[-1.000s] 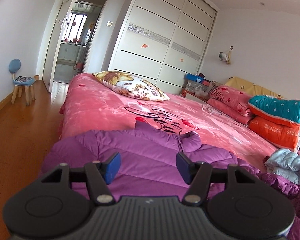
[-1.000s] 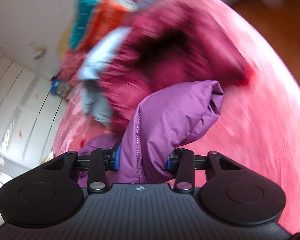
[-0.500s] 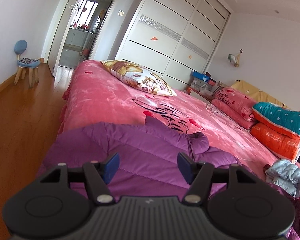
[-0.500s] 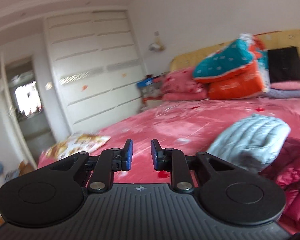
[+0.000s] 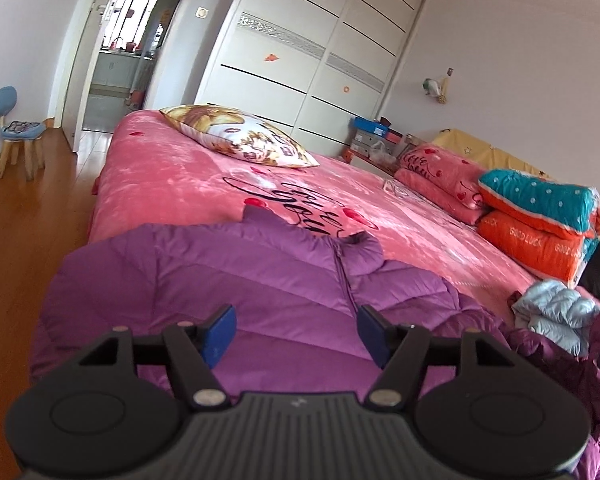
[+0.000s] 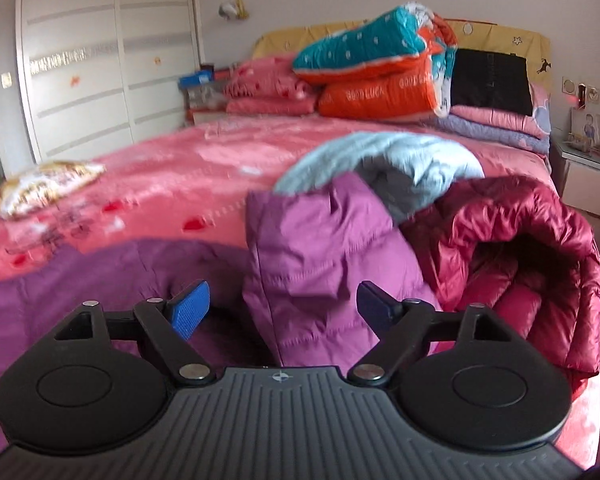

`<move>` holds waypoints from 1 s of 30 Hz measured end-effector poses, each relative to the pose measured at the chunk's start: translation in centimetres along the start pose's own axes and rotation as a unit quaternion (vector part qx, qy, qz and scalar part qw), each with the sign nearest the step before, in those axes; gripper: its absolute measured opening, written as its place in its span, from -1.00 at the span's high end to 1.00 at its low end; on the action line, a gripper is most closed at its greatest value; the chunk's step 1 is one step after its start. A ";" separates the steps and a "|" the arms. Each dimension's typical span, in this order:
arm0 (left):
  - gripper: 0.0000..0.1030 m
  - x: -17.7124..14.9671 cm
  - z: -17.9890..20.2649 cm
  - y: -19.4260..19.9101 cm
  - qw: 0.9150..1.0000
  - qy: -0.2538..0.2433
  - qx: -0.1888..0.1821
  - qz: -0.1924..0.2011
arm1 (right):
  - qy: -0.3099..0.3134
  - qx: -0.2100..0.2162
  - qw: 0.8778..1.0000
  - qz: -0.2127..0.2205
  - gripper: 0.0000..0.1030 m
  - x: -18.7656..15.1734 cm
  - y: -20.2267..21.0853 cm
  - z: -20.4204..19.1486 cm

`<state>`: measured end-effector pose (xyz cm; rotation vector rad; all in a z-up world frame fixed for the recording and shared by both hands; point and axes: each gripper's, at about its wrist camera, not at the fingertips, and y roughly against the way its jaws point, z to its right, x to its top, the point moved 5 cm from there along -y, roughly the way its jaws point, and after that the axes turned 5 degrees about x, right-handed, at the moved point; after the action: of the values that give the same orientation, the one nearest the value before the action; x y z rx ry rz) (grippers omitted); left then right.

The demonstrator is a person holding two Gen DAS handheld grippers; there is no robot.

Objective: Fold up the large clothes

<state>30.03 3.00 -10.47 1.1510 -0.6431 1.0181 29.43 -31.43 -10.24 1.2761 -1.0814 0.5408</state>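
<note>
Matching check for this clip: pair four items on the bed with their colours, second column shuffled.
1 spread jacket
2 crumpled jacket
3 small jacket
4 top quilt

a light blue
b teal with dots
c purple
d dark red

Pairs: 1-c, 2-d, 3-a, 4-b

- I see purple quilted jacket
- pink bedspread, black script, red hearts
- maroon shiny jacket
- teal polka-dot quilt over orange one
</note>
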 end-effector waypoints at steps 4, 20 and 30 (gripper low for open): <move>-0.31 -0.1 0.3 -0.1 1.000 -0.014 0.005 0.005 | 0.065 -0.060 0.996 -0.005 -0.94 -1.7 -1.7 -0.4; -0.32 0.8 -2.8 -0.5 0.999 0.021 0.037 0.012 | -0.014 0.048 0.992 0.119 0.57 6.6 -1.4 -1.6; -0.32 2.1 -7.2 -0.3 0.992 0.103 0.063 0.025 | -0.058 0.369 0.919 0.125 0.57 9.8 -0.8 -16.4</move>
<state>30.67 10.46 -11.05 1.1254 -0.4504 1.2164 39.94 -18.52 -0.90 1.8472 -1.1928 1.1555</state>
